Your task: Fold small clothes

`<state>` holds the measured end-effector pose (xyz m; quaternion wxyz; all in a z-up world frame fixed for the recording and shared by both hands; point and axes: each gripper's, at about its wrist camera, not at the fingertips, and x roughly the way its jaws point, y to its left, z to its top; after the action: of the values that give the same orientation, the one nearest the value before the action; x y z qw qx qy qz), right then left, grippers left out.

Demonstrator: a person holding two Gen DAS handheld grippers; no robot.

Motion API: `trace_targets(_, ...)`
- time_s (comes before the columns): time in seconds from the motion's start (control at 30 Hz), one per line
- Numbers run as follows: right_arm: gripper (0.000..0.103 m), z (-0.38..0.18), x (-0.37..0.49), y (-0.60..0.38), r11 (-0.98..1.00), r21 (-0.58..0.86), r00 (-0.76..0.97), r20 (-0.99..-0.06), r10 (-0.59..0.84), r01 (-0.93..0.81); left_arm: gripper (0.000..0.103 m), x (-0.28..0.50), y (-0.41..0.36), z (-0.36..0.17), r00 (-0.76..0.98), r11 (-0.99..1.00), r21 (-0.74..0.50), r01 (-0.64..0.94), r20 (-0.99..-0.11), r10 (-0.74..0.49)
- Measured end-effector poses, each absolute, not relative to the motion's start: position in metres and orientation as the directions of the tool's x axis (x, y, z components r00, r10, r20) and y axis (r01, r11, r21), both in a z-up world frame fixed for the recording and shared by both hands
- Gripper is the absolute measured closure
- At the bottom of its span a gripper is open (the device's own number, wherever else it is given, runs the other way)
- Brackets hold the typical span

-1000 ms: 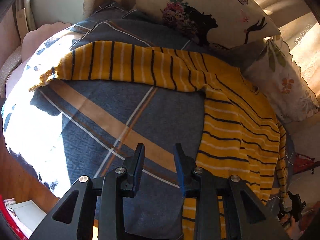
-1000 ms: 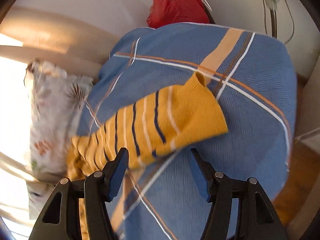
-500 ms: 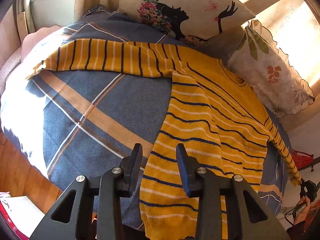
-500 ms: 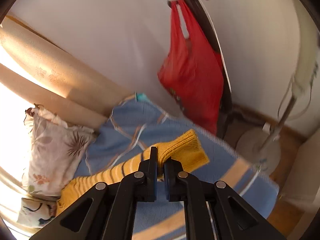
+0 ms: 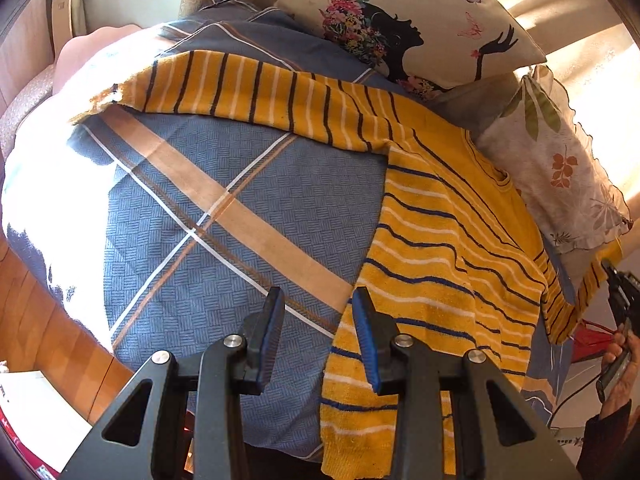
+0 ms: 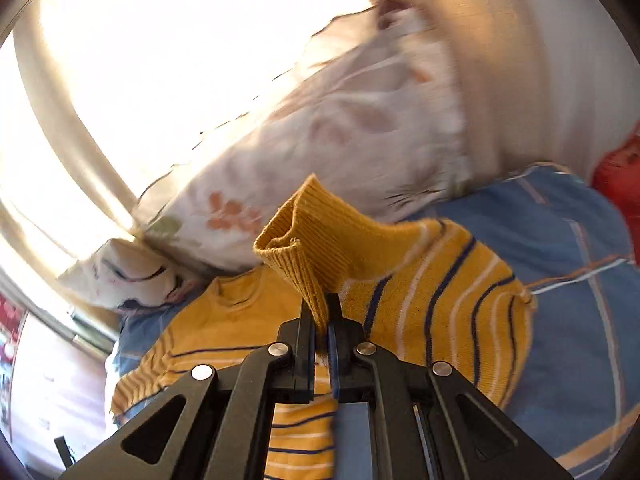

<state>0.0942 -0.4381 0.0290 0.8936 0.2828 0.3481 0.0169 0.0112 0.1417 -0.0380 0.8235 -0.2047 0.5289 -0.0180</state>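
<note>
The right gripper [image 6: 322, 320] was holding the end of a sleeve half a second ago with a red bag and a wall behind it, and now it has swung round, so the flowered pillow [image 6: 328, 152] and the bright window are behind it instead. Its fingers [image 6: 306, 330] are still pressed shut on the ribbed cuff [image 6: 298, 248] of the yellow sweater [image 6: 440, 304], and the cuff sticks up above them, curled over. The sleeve now bends back over the body of the sweater, which lies under it on the bed [image 6: 572, 340]. The picture from this side is a bit blurry. The left gripper [image 5: 318, 334] has moved a little to the side since then. Before, both of its fingers were over the sweater's edge; now the left finger [image 5: 270, 336] is over the blue checked blanket [image 5: 248, 216] and the right one is at the edge of the yellow sweater [image 5: 440, 264]. Its fingers are apart and hold nothing. From this side the sweater lies flat on the bed with one long sleeve [image 5: 248, 84] stretched out across the blanket toward the sunny edge. Its other sleeve goes off toward the far right, where the right gripper [image 5: 618, 292] and a hand [image 5: 624, 360] can be seen. A pillow with a lady's face and flowers [image 5: 400, 24] leans at the head of the bed, and the leaf pillow [image 5: 556, 168] sits just beside the sweater's neck. There are no boxes or baskets to see here.
</note>
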Motion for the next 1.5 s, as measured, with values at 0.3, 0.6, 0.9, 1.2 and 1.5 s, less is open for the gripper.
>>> trace_targets(0.3, 0.097, -0.016, 0.198, -0.224, 0.866, 0.498, 0.581, -0.691, 0.43, -0.048, 0.069, 0.024, 0.211, -0.049, 0.435, 0.903, -0.374, -0.211, -0.864, -0.256)
trace_targets(0.6, 0.091, -0.075, 0.25, -0.13, 0.892, 0.45, 0.467, -0.78, 0.416, -0.043, 0.069, 0.052, 0.258, -0.062, 0.417, 0.892, -0.4, -0.211, -0.862, -0.288)
trace_targets(0.9, 0.055, -0.075, 0.236, -0.052, 0.89, 0.385, 0.367, -0.813, 0.452, -0.243, 0.057, 0.086, 0.315, -0.08, 0.464, 0.781, -0.544, -0.306, -0.801, -0.377)
trace_targets(1.2, 0.052, -0.059, 0.182, -0.057, 0.895, 0.381, 0.397, -0.803, 0.444, -0.232, 0.047, 0.121, 0.377, -0.111, 0.56, 0.58, -0.706, -0.406, -0.694, -0.452)
trace_targets(1.5, 0.052, -0.045, 0.135, -0.12, 0.933, 0.35, 0.472, -0.811, 0.346, -0.083, 0.097, 0.148, 0.416, -0.082, 0.591, 0.639, -0.638, -0.43, -0.734, -0.335)
